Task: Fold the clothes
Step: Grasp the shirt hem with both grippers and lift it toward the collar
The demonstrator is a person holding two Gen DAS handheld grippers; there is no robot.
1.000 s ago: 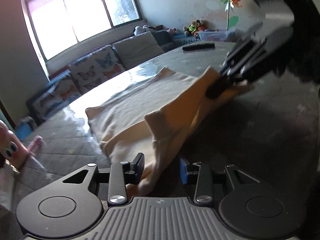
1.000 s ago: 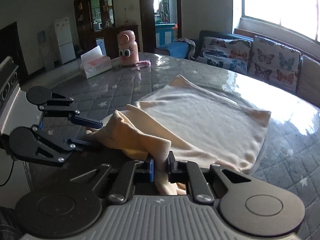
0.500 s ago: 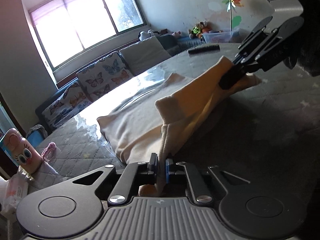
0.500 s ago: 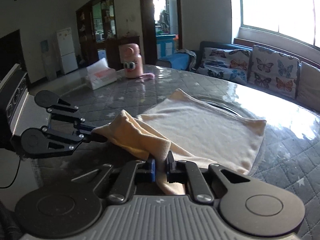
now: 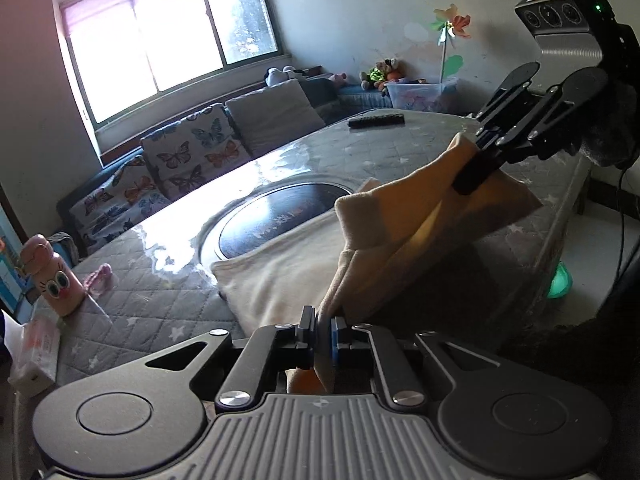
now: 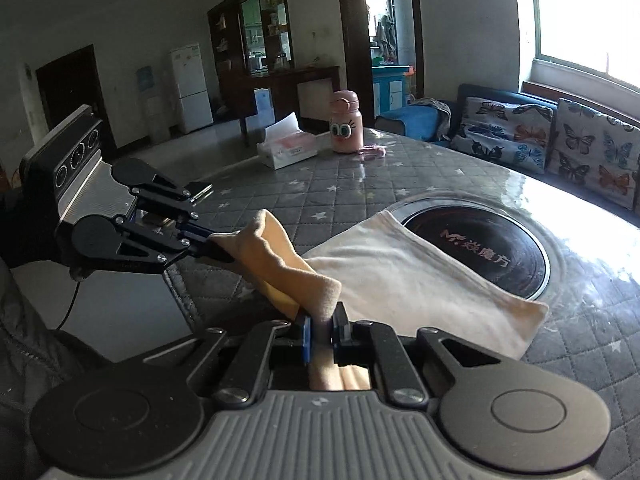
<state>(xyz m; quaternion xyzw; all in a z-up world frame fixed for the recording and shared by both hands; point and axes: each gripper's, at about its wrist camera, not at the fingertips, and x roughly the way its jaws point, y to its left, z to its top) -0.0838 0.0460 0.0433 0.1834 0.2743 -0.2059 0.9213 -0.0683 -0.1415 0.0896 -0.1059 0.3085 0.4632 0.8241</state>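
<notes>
A cream-coloured garment (image 5: 280, 276) lies partly on the quilted grey table, its near edge lifted. My left gripper (image 5: 323, 330) is shut on one corner of that edge. My right gripper (image 6: 322, 330) is shut on the other corner. The lifted edge (image 6: 280, 264) hangs stretched between them above the table's front edge. The right gripper also shows in the left wrist view (image 5: 476, 172), the left gripper in the right wrist view (image 6: 208, 244). The far part of the garment (image 6: 420, 280) rests flat beside a round dark inset (image 6: 480, 248).
A pink bottle with cartoon eyes (image 6: 346, 128) and a tissue box (image 6: 286, 148) stand at the table's far left. A dark remote (image 5: 376, 121) lies at the far end. A butterfly-print sofa (image 5: 180, 164) lines the window wall.
Both grippers have lifted and pulled the garment's near edge back toward the table's front edge. The left gripper closed on the fabric; the inset is now uncovered.
</notes>
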